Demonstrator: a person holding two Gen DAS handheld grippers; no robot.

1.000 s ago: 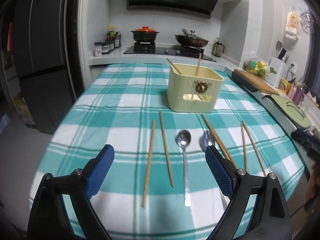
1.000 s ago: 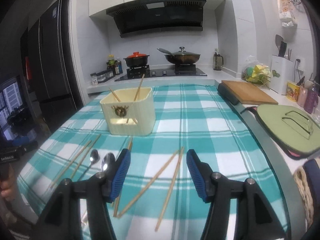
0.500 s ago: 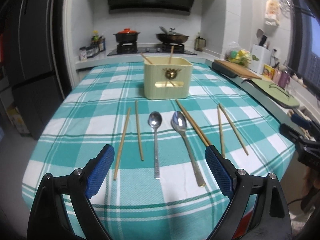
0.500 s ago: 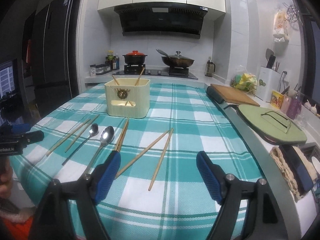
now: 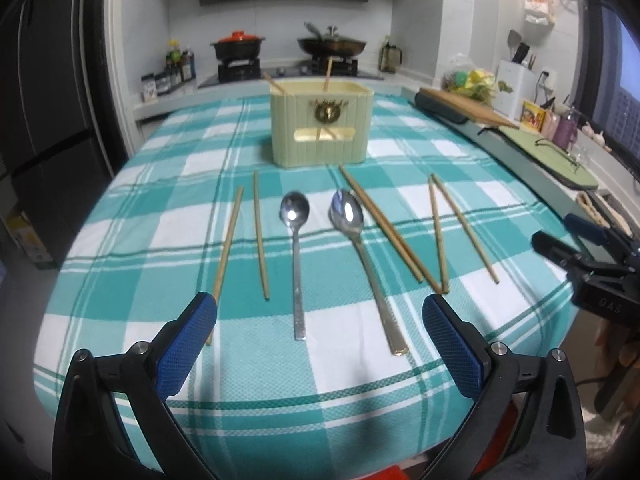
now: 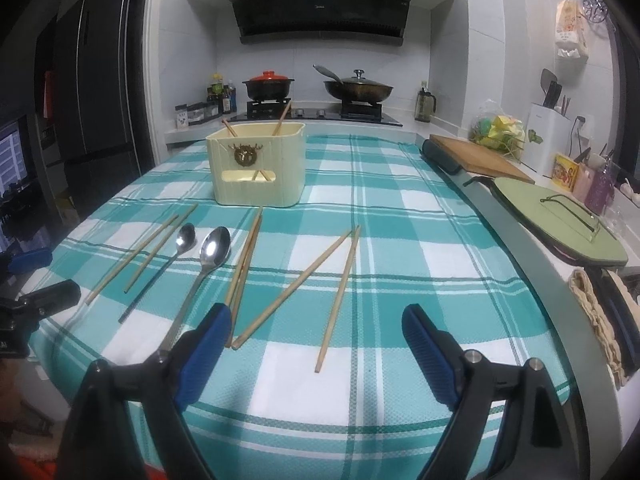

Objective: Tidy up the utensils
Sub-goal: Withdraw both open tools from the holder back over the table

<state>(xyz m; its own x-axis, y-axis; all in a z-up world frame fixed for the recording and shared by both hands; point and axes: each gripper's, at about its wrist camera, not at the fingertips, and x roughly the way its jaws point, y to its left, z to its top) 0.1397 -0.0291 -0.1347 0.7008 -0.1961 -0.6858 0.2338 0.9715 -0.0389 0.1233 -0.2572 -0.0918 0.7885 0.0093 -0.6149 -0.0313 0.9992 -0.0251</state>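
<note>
A cream utensil holder (image 5: 320,132) stands on the checked tablecloth with two chopsticks leaning inside it. In front of it lie a small spoon (image 5: 296,248), a larger spoon (image 5: 360,248) and several loose wooden chopsticks (image 5: 380,228). My left gripper (image 5: 318,304) hovers over the near table edge, in front of the spoon handles. Its jaws are opening with nothing between them. My right gripper (image 6: 316,314) hangs above the ends of the right-hand chopsticks (image 6: 340,292). Its jaws are opening too, and they hold nothing. The holder (image 6: 258,172) sits further back on its left.
A stove with a red-lidded pot (image 6: 268,82) and a wok (image 6: 358,88) lies behind the table. A wooden cutting board (image 6: 476,156) and a green mat (image 6: 560,216) line the counter on the right. A dark fridge (image 5: 44,120) stands at the left.
Both grippers have drawn back toward the near table edge and sunk a little. The right jaws have spread much wider and the left jaws slightly wider. The utensils lie unmoved.
</note>
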